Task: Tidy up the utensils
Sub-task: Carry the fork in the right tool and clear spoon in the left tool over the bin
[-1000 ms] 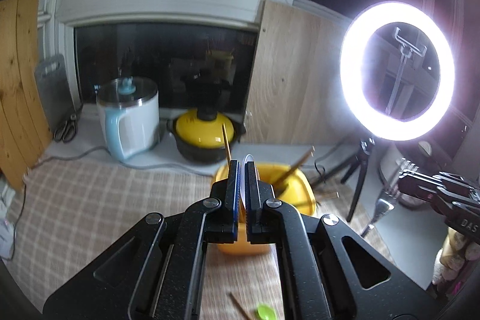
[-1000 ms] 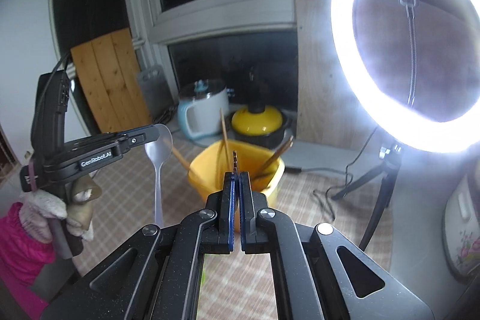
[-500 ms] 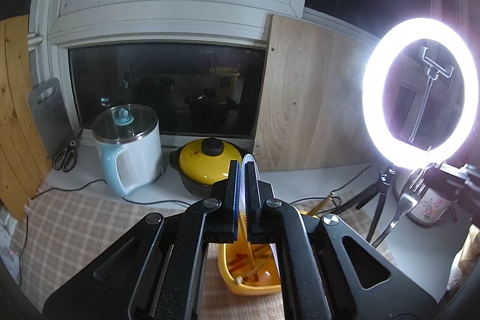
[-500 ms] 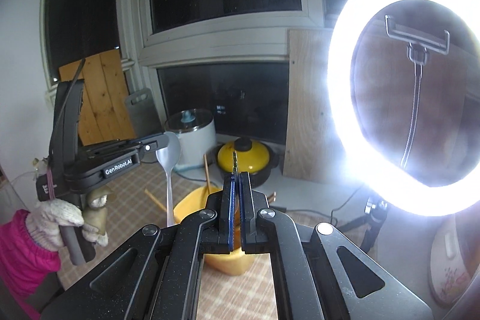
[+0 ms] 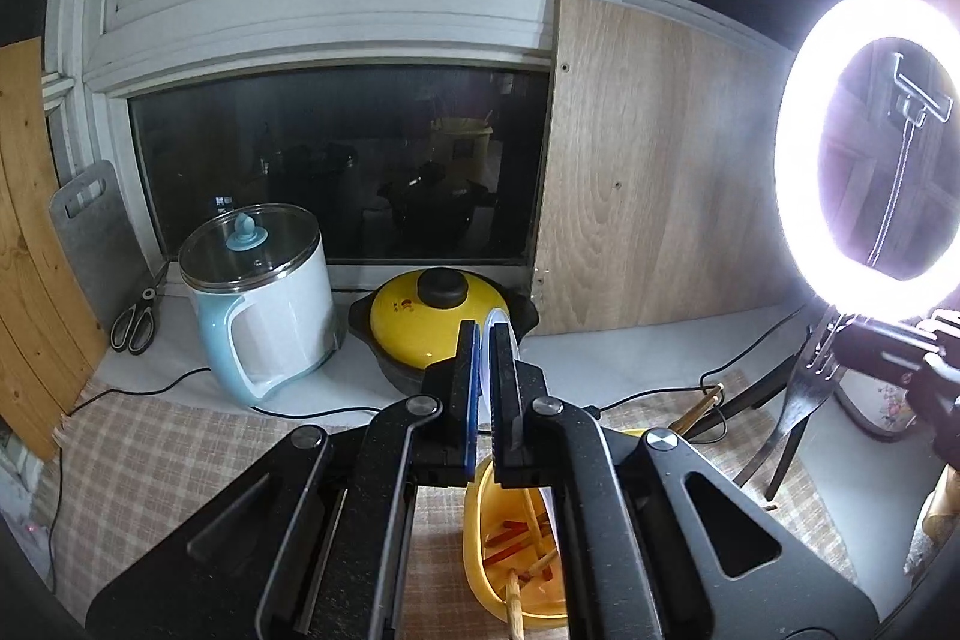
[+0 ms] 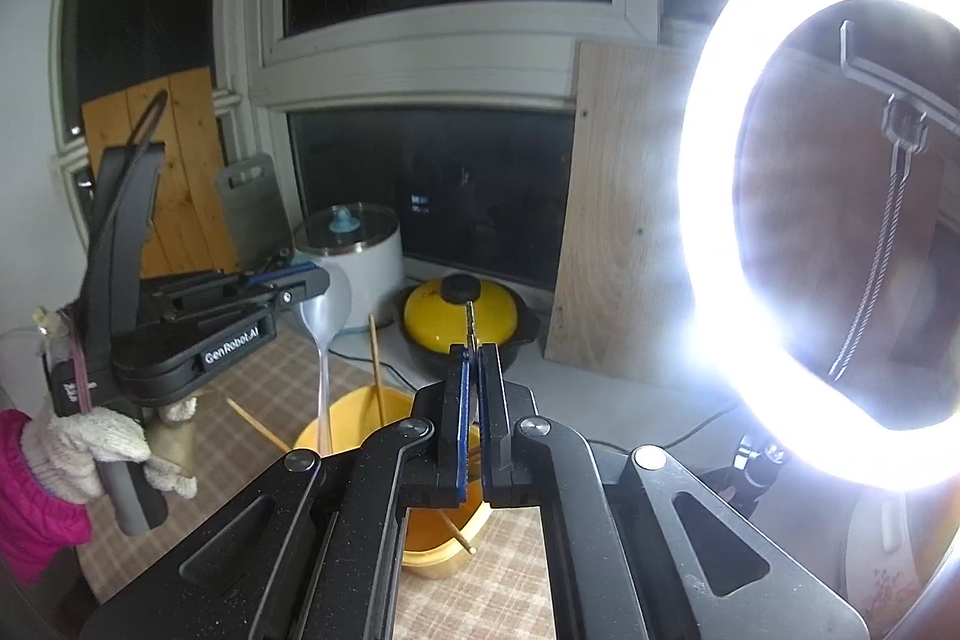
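Observation:
My left gripper (image 5: 485, 340) is shut on a clear plastic spoon (image 5: 501, 323), seen edge-on between its pads. In the right wrist view that left gripper (image 6: 309, 280) holds the spoon (image 6: 327, 307) bowl-up, its handle hanging toward a yellow bowl (image 6: 345, 415). My right gripper (image 6: 474, 355) is shut on a metal fork (image 6: 470, 319), edge-on here. In the left wrist view the right gripper (image 5: 840, 337) is at the far right with the fork (image 5: 801, 400) hanging handle-down. The yellow bowl (image 5: 480, 550) sits just below both grippers and holds wooden chopsticks (image 6: 375, 370).
A white and blue electric pot (image 5: 264, 304) and a yellow casserole (image 5: 432, 322) stand at the window sill. A lit ring light (image 5: 798, 196) on a tripod stands at the right beside a wooden board (image 5: 648, 184). Scissors (image 5: 135, 322) lie far left. A gloved hand (image 6: 90, 448) holds the left gripper.
Both grippers have moved forward toward the window, still holding spoon and fork. The yellow bowl has slid from mid-frame down to the lower edge of both views.

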Demonstrator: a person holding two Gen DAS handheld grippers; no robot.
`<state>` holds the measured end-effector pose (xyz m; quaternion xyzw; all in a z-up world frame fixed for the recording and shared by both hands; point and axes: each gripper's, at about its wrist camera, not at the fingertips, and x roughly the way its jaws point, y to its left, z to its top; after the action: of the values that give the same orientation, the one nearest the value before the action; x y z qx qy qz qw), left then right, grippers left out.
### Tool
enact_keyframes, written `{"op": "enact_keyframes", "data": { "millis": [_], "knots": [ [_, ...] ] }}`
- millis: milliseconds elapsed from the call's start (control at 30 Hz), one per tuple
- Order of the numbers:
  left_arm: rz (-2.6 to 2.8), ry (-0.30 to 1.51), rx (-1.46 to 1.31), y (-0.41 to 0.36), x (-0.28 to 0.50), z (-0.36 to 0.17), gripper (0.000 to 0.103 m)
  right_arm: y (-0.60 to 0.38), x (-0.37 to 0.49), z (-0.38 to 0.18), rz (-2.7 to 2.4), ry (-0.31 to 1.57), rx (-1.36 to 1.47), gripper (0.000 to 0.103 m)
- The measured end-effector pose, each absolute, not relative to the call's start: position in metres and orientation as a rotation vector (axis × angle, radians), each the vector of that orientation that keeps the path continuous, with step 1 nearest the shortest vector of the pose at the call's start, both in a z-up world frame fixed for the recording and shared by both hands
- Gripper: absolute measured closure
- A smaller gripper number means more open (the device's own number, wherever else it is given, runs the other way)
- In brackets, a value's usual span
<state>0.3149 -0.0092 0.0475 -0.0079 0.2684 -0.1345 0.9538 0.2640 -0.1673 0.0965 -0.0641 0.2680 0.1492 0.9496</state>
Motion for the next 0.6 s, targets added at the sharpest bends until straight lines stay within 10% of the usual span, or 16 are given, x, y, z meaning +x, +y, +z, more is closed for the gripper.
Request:
{"op": "enact_keyframes", "data": {
  "millis": [600],
  "knots": [
    [-0.28,0.566,-0.004,-0.015,0.319,0.036,0.103,-0.163,0.279,0.067,0.326,0.643,-0.12,0.102]
  ]
}}
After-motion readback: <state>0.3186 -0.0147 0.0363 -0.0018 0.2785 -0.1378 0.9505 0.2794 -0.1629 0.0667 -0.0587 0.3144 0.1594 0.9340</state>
